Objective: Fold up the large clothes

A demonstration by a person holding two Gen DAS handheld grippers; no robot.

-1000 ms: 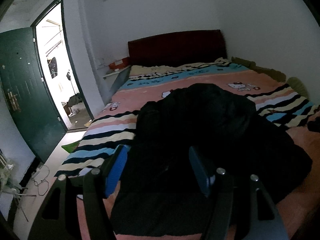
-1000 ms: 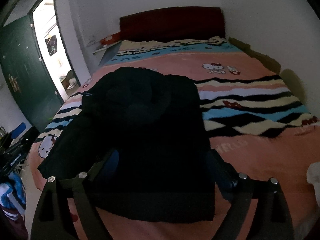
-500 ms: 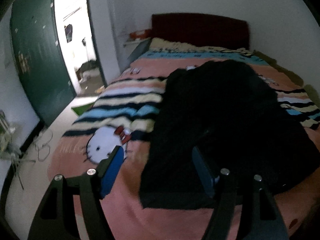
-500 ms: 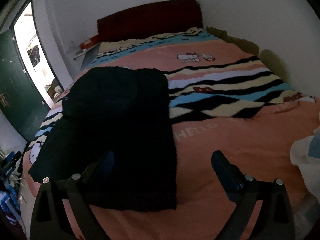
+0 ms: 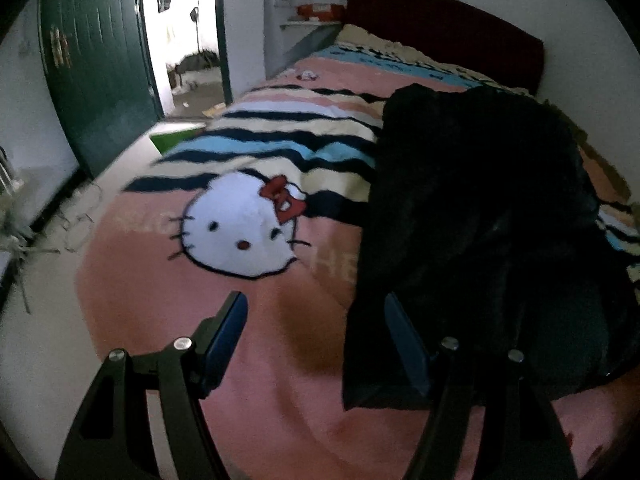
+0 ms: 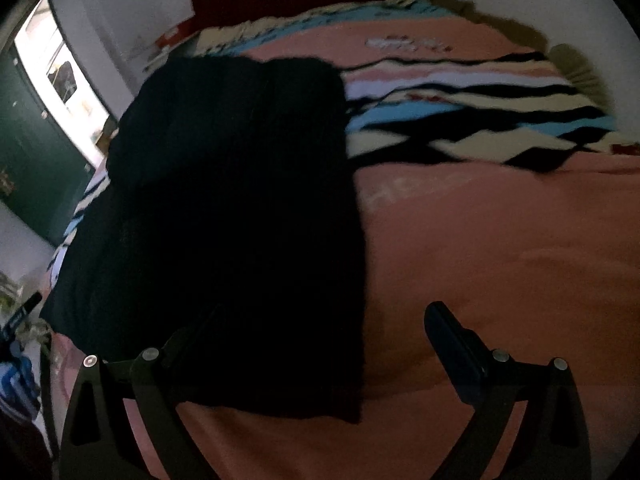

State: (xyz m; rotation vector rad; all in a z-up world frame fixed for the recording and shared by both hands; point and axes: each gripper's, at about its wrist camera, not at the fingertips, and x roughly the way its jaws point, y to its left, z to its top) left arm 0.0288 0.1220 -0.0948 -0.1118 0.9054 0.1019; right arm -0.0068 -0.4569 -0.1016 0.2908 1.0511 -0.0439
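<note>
Left wrist view: the left gripper (image 5: pixel 316 336) is hanging over the blanket (image 5: pixel 240 320) with its jaws spread wide, gripping nothing. The black garment (image 5: pixel 480 220) is lying ahead and to its right.

Right wrist view: the right gripper (image 6: pixel 316 340) is gaping too, holding nothing, with the garment (image 6: pixel 224 220) lying ahead-left.

A large black garment (image 5: pixel 480 208) lies on a pink striped fleece blanket (image 5: pixel 280 360) covering the bed. In the left wrist view a white cartoon cat face (image 5: pixel 240 228) sits left of the garment — the dark red headboard (image 5: pixel 444 24) stands behind both, the dark green door (image 5: pixel 96 64) far left. The right wrist view shows bare blanket (image 6: pixel 500 240) right of the garment (image 6: pixel 224 220).
</note>
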